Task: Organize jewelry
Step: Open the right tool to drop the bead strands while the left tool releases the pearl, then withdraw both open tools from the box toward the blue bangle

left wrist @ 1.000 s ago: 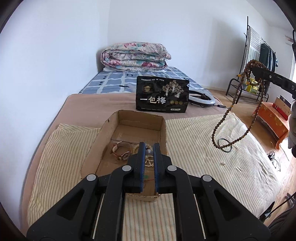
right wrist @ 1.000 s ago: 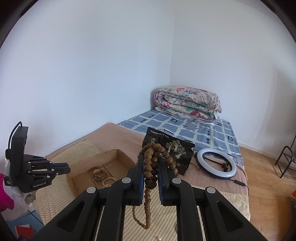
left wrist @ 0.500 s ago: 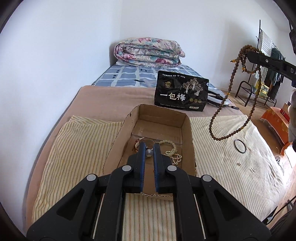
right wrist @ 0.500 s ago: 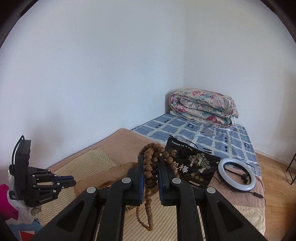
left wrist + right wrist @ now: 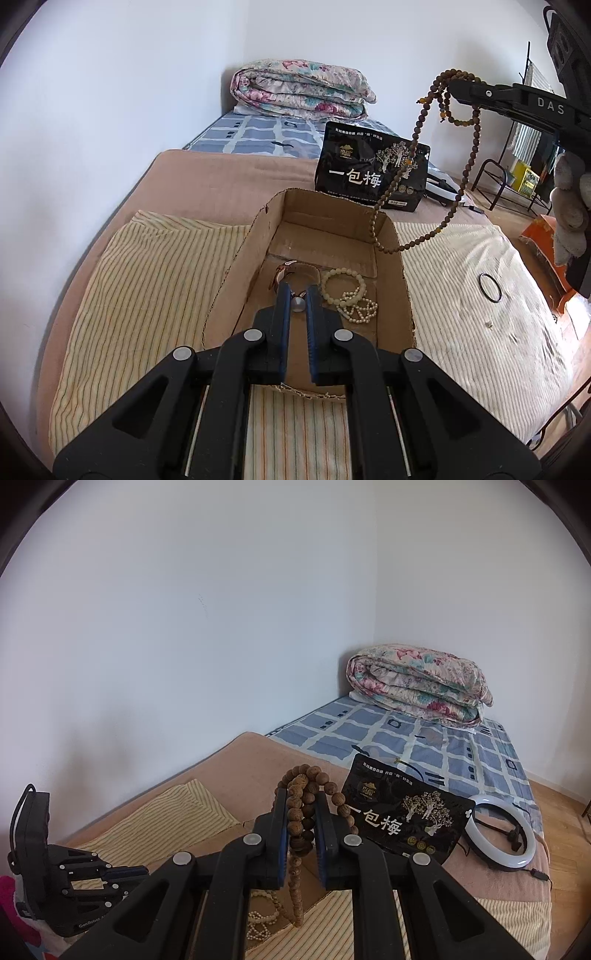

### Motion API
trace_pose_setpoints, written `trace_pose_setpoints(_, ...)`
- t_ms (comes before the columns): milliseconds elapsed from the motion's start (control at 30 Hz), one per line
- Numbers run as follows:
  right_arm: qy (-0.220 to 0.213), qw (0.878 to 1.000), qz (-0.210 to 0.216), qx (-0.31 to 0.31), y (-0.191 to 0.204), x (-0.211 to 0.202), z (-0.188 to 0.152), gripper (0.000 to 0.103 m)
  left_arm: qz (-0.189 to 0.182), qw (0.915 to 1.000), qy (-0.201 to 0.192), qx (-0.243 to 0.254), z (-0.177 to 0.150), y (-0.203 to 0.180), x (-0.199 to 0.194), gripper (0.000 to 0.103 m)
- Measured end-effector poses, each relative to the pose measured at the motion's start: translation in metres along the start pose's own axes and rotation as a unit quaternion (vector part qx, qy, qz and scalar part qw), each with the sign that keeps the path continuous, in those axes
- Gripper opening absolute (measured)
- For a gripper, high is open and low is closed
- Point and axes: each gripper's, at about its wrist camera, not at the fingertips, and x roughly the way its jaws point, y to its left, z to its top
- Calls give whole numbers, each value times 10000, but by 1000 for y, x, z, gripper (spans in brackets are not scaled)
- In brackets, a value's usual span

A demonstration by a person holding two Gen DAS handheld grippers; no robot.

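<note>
An open cardboard box (image 5: 384,236) lies on the striped cloth on the bed. Inside it lie a watch (image 5: 295,271) and a white bead bracelet (image 5: 347,291). My right gripper (image 5: 302,801) is shut on a long brown wooden bead necklace (image 5: 301,805); in the left wrist view the necklace (image 5: 417,122) hangs from it above the box's far right corner. My left gripper (image 5: 297,291) hovers above the near part of the box, its jaws narrowly apart with nothing between them; it also shows in the right wrist view (image 5: 129,873). A thin black ring (image 5: 489,288) lies on the cloth right of the box.
A black snack pouch (image 5: 371,170) stands behind the box. A ring light (image 5: 498,834) lies beyond it. A folded floral quilt (image 5: 301,90) sits at the head of the bed by the wall. A clothes rack (image 5: 517,158) and an orange box (image 5: 543,236) stand off the bed's right side.
My right gripper has carried the bead necklace leftward, from over the cloth to above the box's far right corner. My left gripper has shifted right; its narrow gap is unchanged.
</note>
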Motion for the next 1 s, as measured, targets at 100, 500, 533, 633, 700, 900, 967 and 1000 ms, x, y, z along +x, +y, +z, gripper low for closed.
trace_pose_setpoints(100,84,9999,-16,56,-3,15,-3,10,-27,10000,54,-13,-1,2,6,6)
trace_pose_setpoints(500,451,9988,43,203,-9,61,-20,10,-120,9997,190,-2,-2,-1,23,6)
trace_pose_setpoints(533,489,9986,61,204,-9,63,-22,10,-123,9997,190,10,-2,-2,23,6)
trace_pose_setpoints(633,640,9976,117,221,-9,72,-29,11,-120,9997,197,53,-1,-4,25,6)
trace_pose_setpoints(700,704,9970,142,290,-10,75,-32,19,-127,9997,201,71,-1,-6,26,6)
trace_pose_setpoints(900,726,9960,201,478,-13,73,-38,78,-56,9998,190,48,-3,-10,28,56)
trace_pose_setpoints(967,715,9960,167,503,-14,71,-39,85,-45,9999,154,32,-3,-10,26,57)
trace_pose_setpoints(1000,729,9958,168,529,-14,71,-39,89,-46,9999,161,39,-3,-10,26,57)
